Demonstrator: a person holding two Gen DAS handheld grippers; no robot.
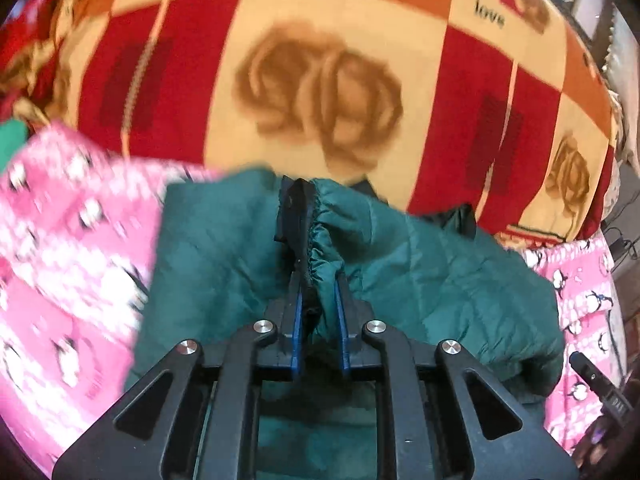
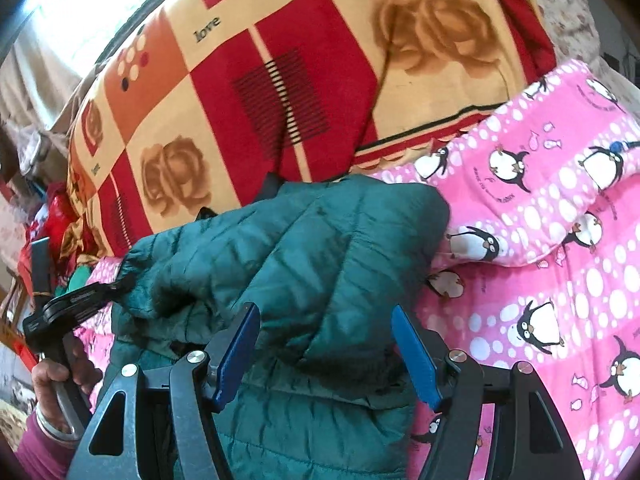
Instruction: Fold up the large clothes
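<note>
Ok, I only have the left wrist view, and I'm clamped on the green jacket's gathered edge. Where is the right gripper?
Observer: The right gripper straddles a quilted fold of the green jacket, jaws wide apart. I can't tell whether the pads press.
Operator: How does my grip look from that side?
Observer: The left gripper pinches the dark gathered edge at the jacket's left end.

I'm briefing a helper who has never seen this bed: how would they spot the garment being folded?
Start from the big red, orange and cream rose-print blanket covering the bed, then drop to the pink penguin-print blanket laid over its near edge. The green quilted puffer jacket lies on that pink blanket. It is the only plain, shiny, stitched-in-rows piece there, with a gathered elastic cuff.
</note>
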